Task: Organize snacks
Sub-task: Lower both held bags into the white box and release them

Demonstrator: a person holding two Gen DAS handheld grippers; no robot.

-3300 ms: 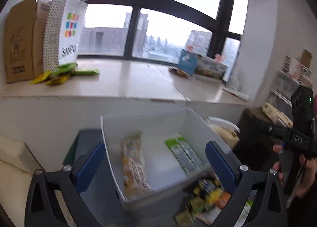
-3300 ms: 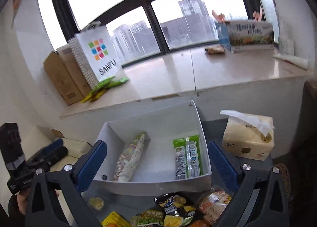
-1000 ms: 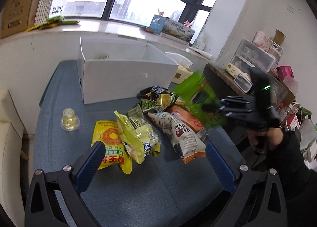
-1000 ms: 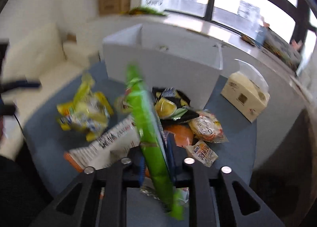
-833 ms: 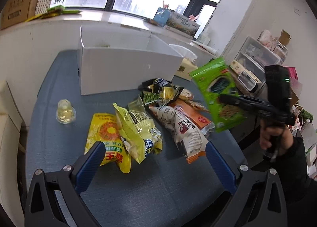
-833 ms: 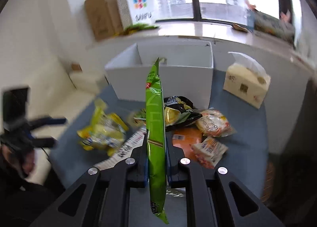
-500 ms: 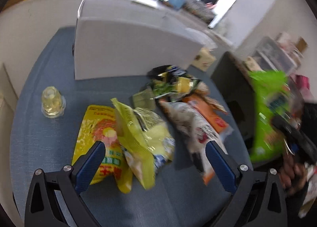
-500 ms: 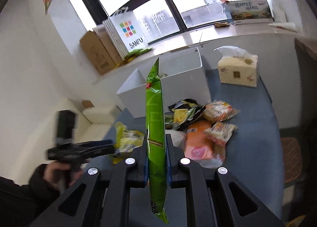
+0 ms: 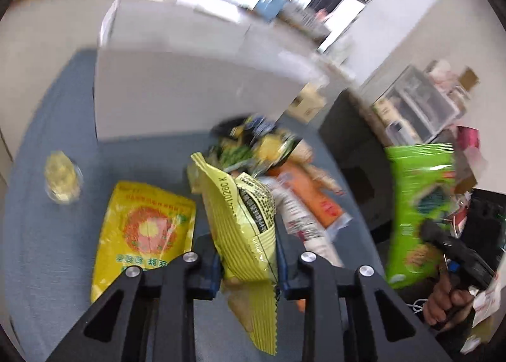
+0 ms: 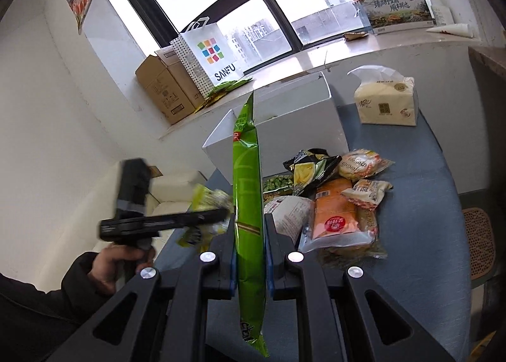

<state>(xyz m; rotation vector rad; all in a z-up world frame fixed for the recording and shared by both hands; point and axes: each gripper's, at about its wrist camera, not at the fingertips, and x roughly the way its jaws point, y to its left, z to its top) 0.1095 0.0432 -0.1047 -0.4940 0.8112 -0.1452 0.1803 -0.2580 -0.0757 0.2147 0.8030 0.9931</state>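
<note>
Left wrist view, left gripper [image 9: 248, 262]: jaws have just been closing and now pinch the pale yellow snack bag [image 9: 243, 213], which stands upright between the pads.
Left wrist view, table: yellow packet [image 9: 142, 232] lies flat just left; bare blue table [image 9: 41, 235] beyond it.
Left wrist view, white box [image 9: 189, 90]: near wall behind the pile.
Right wrist view, right gripper [image 10: 249, 262]: clamped tight on the green snack bag [image 10: 248, 191], edge-on and upright.
Right wrist view, room: open tabletop right of the snack pile [image 10: 335, 200].
</note>
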